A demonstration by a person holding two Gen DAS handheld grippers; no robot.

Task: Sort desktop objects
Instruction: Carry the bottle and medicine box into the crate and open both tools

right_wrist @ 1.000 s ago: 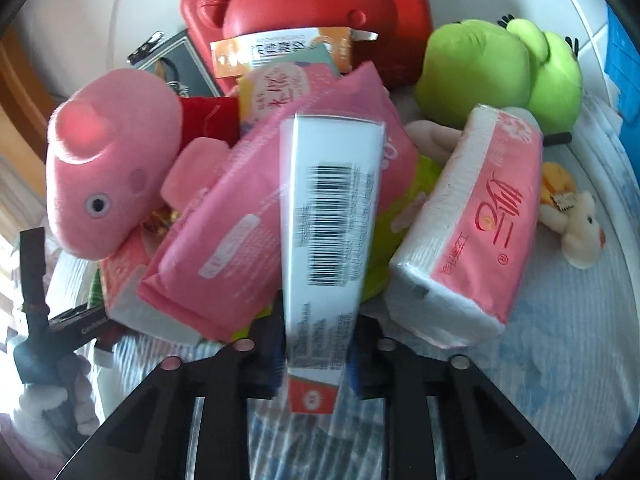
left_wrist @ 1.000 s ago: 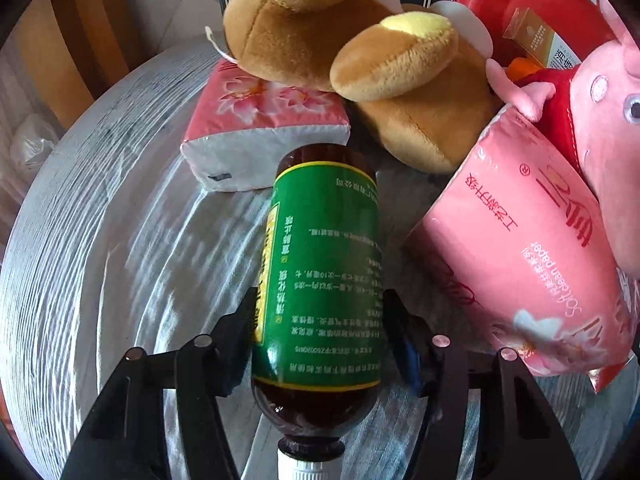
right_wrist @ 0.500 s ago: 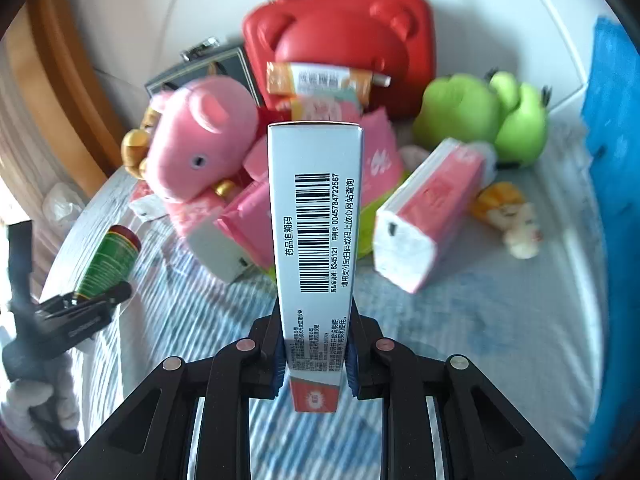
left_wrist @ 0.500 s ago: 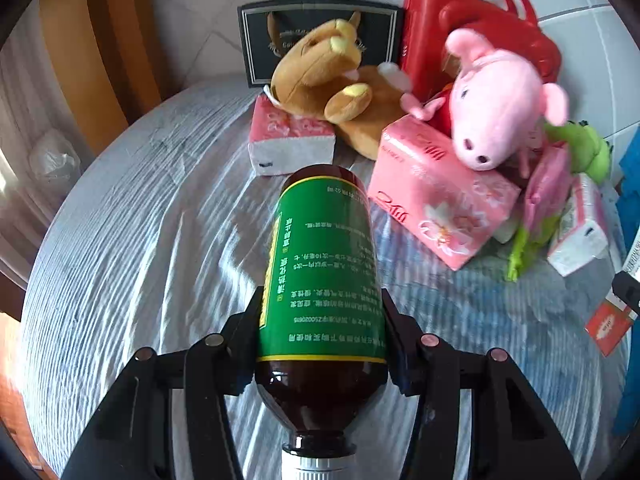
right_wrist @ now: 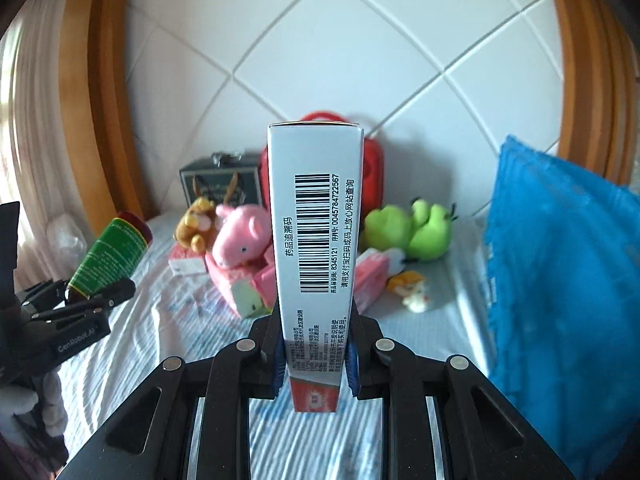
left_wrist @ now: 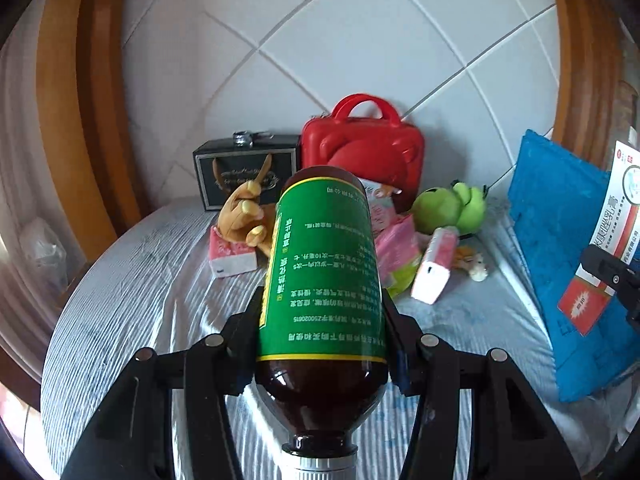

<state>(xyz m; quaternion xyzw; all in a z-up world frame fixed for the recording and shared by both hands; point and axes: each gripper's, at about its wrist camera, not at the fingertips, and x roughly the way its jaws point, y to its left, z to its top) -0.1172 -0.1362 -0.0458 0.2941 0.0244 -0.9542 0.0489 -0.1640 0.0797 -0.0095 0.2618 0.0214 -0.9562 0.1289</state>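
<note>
My left gripper [left_wrist: 322, 332] is shut on a brown medicine bottle with a green label [left_wrist: 322, 272], held above the striped cloth with its cap toward the camera. It also shows at the left of the right wrist view [right_wrist: 108, 256]. My right gripper [right_wrist: 314, 354] is shut on a white medicine box with a barcode [right_wrist: 316, 240], held upright above the cloth. The same box shows at the right edge of the left wrist view [left_wrist: 600, 240].
Against the tiled wall lie a red case [left_wrist: 362, 156], a dark box [left_wrist: 246, 172], a brown plush [left_wrist: 244, 220], a pink pig plush [right_wrist: 240, 240], a green frog plush [left_wrist: 452, 208], tissue packs [left_wrist: 434, 268] and a small toy [right_wrist: 414, 292]. A blue bag [right_wrist: 560, 272] stands at right.
Both grippers have pulled back and up from the pile, each carrying its object. The toys and tissue packs now look small and far away.
</note>
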